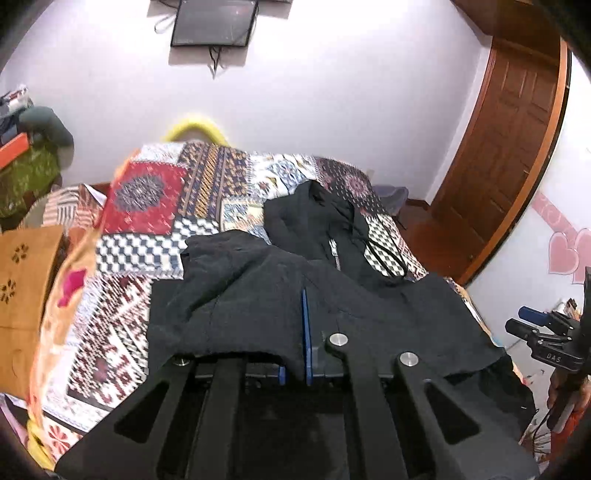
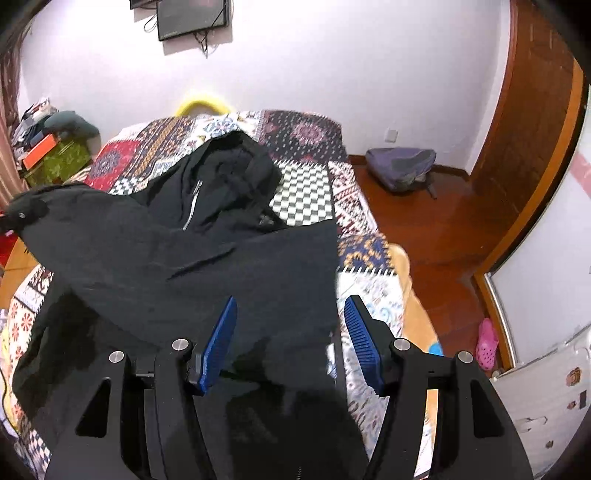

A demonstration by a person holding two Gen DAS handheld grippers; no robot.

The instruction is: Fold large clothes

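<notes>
A large black hooded jacket [image 1: 295, 280] with a silver zip lies on the patterned bed, hood toward the far end. My left gripper [image 1: 301, 295] is shut on the jacket's near part, with cloth draped over its left finger. The jacket also shows in the right wrist view [image 2: 177, 251], lifted at its left side by the left gripper [image 2: 22, 216]. My right gripper [image 2: 291, 314] is open, its blue pads [image 2: 364, 347] spread above the jacket's right edge, holding nothing. It shows at the right edge of the left wrist view [image 1: 532, 321].
The bed has a patchwork cover [image 1: 147, 199]. A wall screen [image 1: 214, 22] hangs above. A wooden door [image 1: 509, 147] stands right. A purple bag [image 2: 400, 164] and pink shoe [image 2: 487, 343] lie on the wooden floor. Cluttered shelves [image 2: 44, 147] stand left.
</notes>
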